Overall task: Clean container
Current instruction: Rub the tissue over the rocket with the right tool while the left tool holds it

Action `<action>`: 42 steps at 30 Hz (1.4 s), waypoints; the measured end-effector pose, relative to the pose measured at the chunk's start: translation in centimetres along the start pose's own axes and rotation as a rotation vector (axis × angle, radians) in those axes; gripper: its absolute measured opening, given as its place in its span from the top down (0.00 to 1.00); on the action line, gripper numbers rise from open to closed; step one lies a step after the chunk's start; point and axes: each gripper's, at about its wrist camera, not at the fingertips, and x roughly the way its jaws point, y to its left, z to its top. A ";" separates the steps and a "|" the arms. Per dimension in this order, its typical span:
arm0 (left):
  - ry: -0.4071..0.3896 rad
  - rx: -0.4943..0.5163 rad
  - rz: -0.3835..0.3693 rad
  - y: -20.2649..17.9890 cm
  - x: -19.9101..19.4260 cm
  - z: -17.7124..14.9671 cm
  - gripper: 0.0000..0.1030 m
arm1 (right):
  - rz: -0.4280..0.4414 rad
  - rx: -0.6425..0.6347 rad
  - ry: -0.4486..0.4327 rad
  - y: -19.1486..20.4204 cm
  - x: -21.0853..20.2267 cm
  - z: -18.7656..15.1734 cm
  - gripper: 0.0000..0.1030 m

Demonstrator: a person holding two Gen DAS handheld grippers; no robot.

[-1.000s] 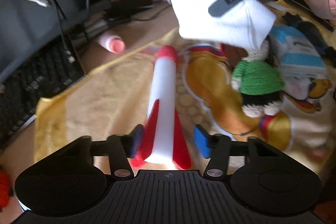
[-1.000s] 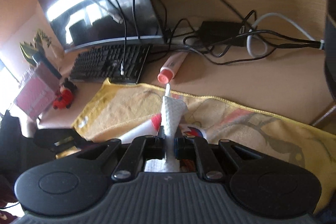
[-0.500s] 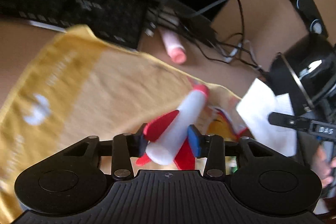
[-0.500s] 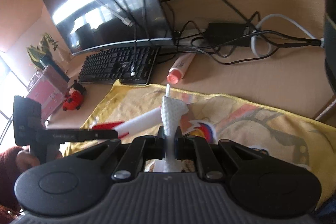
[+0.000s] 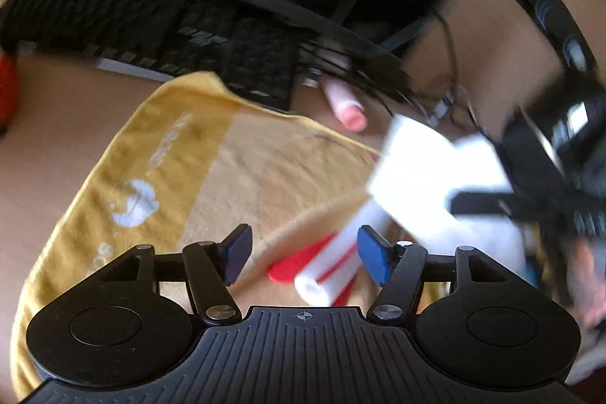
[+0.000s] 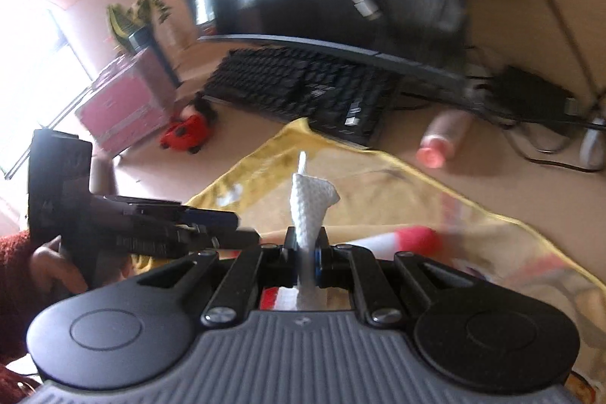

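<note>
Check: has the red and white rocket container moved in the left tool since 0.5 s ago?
Yes. The left tool has opened, and the rocket container now sits loose near its right finger, over the yellow towel, no longer clamped.

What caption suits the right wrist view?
Right tongs pinch a white paper towel above the yellow towel.

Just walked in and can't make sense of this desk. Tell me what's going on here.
A person is working with two handheld grippers over a yellow towel on a desk. The right gripper is shut on a folded white paper towel. The left gripper is open, with a white-and-red rocket-shaped container lying between its fingers, ungripped. The left view is blurred.
</note>
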 end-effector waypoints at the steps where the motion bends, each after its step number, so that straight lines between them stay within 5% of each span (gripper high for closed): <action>1: 0.008 0.059 0.006 -0.8 0.3 -0.2 0.32 | 0.009 -0.002 0.015 0.1 0.6 0.1 0.91; 5: 0.038 0.296 0.031 -4.2 1.4 -0.8 0.21 | -0.003 0.035 0.012 -1.0 0.6 -0.3 0.91; 11: 0.084 0.629 0.066 -8.9 3.2 -1.6 0.18 | -0.037 0.108 -0.015 -3.1 -0.4 -1.2 0.91; 21: 0.173 0.646 0.115 -7.3 6.3 -0.6 0.18 | -0.095 0.231 -0.059 -6.5 -2.0 -2.6 0.92; 27: 0.131 0.659 0.094 -8.3 6.1 -0.3 0.19 | -0.126 0.303 -0.086 -8.7 -2.9 -3.3 0.91; 30: 0.160 0.691 0.094 -9.0 7.3 -0.4 0.36 | -0.105 0.311 -0.095 -10.1 -3.2 -2.5 0.91; 34: 0.181 0.606 0.058 -8.8 7.6 0.3 0.57 | -0.105 0.307 -0.111 -9.4 -4.2 -2.8 0.91; 36: 0.176 0.516 0.030 -8.1 7.4 0.8 0.58 | -0.105 0.307 -0.121 -9.2 -4.9 -3.0 0.91; 42: 0.199 -0.005 -0.164 -3.8 6.2 1.9 0.59 | -0.097 0.297 -0.132 -8.2 -5.6 -3.4 0.91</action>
